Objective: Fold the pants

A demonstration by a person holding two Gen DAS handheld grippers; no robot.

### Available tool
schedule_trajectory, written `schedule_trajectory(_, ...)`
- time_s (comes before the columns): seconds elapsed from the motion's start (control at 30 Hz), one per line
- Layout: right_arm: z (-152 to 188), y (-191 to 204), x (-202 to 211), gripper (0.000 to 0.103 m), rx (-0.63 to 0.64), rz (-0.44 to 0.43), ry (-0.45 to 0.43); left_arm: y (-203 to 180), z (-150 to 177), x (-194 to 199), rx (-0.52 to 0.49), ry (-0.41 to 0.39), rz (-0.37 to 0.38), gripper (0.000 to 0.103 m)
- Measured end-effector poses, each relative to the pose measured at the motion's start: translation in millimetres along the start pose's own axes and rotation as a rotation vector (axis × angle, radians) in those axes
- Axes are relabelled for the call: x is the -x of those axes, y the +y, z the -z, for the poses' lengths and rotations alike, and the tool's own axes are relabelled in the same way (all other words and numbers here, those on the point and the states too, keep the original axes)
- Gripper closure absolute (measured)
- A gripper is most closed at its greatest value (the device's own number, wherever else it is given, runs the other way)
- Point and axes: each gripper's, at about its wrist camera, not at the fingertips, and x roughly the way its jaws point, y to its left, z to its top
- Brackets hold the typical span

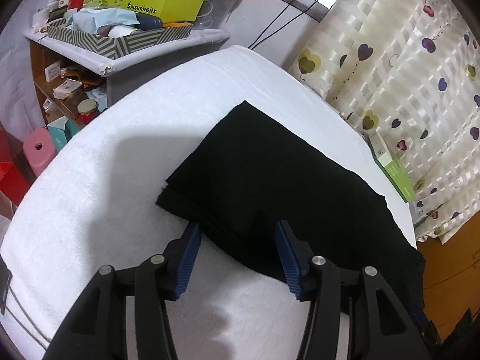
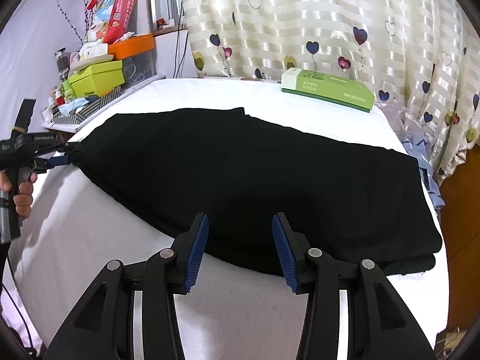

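Black pants (image 2: 255,180) lie folded lengthwise across a table covered in white towel (image 2: 90,255); their doubled end is at the right. My right gripper (image 2: 240,216) is open at the near long edge, its blue pads over the fabric's rim. In the left wrist view the pants (image 1: 270,174) run away toward the far right. My left gripper (image 1: 237,224) is open, with the pants' near end lying between its two fingers. From the right wrist view, the left gripper (image 2: 61,153) sits at the pants' bunched left end, held by a hand (image 2: 24,193).
A green box (image 2: 327,93) lies at the table's back edge by the heart-print curtain (image 2: 330,24). A cluttered grey shelf (image 1: 126,51) and a pink stool (image 1: 37,150) stand off the table's far left. Blue cloth (image 2: 420,156) hangs off the right edge.
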Motion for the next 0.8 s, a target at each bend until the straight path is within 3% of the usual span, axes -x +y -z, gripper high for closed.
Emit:
schedule_trajectory(0.17, -5, 3, -4, 0.057, 0.012, -0.01, -0.012, -5, -6, -3, 0.004, 0.013, -0.024, 0.048)
schedule_trajectory(0.37, -4, 3, -8, 0.057, 0.002, -0.019, -0.005, -3, -8, -5, 0.062, -0.027, -0.041, 0.049)
schedule_trajectory(0.43, -2, 2, -8, 0.057, -0.003, -0.021, -0.003, -3, -9, -6, 0.075, -0.037, -0.063, 0.066)
schedule_trajectory(0.53, 0, 1, -8, 0.057, -0.007, -0.022, -0.002, -2, -10, -10, 0.08, -0.037, -0.076, 0.082)
schedule_trajectory(0.8, 3, -7, -9, 0.057, -0.033, -0.022, 0.003, -12, -11, -2, 0.026, -0.071, -0.031, 0.094)
